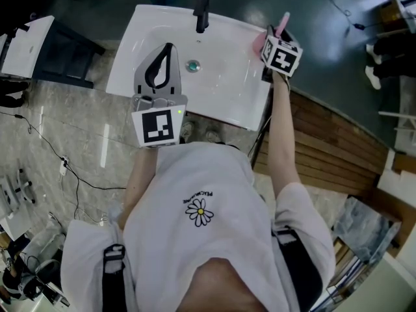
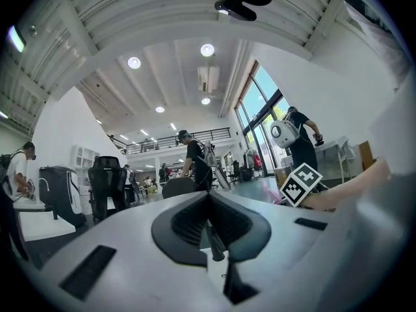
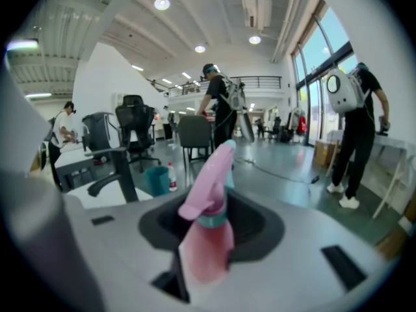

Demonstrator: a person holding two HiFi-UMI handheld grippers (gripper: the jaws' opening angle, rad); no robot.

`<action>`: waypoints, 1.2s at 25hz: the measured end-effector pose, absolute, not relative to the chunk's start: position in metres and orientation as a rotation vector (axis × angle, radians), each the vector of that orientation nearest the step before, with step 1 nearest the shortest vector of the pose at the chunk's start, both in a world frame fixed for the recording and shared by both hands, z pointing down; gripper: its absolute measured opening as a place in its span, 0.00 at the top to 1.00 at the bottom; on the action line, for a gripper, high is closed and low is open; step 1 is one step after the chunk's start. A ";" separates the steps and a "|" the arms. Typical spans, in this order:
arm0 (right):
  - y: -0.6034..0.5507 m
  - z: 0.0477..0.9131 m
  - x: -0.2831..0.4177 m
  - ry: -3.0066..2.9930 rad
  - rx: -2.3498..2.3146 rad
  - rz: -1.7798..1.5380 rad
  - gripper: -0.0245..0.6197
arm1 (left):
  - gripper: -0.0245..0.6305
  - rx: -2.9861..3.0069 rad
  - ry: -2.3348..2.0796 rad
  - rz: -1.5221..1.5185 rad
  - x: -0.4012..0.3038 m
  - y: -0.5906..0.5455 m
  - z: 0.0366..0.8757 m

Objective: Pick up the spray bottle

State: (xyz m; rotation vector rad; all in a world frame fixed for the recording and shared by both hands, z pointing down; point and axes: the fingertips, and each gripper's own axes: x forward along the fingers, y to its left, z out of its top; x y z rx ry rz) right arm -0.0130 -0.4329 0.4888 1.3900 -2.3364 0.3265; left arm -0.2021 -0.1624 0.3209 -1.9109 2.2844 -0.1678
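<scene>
Stage: grasp being made, lift not yet shown
Done: right gripper (image 3: 211,201) brought up to the spray bottle (image 3: 207,239) at the right rim of the white sink (image 1: 227,103); fingers set on either side of the bottle's body
Left to do: judged from this, confirm a firm hold, then raise the bottle clear of the sink
Spray bottle: pink, upright, with a teal collar under the pink trigger head; at the sink's right edge, well apart from the dark faucet (image 1: 201,13) and the drain
Right fingers: grasping the spray bottle, as far as the right gripper view shows; dark pads appear to meet both sides of the pink body, with no gap visible at either side
Bottle relative to fingers: body low in the gap between the two fingers, roughly centred; neck and trigger head rising above and beyond the fingertips, nozzle pointing away from the camera
Resting or lifted: cannot tell, since the base is hidden behind the gripper in both views
Left gripper (image 1: 168,49): over the basin near the drain, well apart from the bottle
Left fingers: clenched tip to tip, nothing between them, only the sink seen through the loop behind the tips
</scene>
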 end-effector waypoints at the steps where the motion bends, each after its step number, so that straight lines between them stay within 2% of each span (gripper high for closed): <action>1: -0.433 0.489 -0.013 -2.336 1.390 0.329 0.72 | 0.93 -1.909 2.288 -0.167 -0.203 -0.162 0.321; 21: -0.420 0.471 -0.009 -2.396 1.422 0.378 0.72 | 0.93 -1.931 2.294 -0.118 -0.205 -0.160 0.323; 30: -0.390 0.433 -0.011 -2.490 1.436 0.376 0.72 | 0.93 -1.934 2.271 -0.111 -0.203 -0.156 0.323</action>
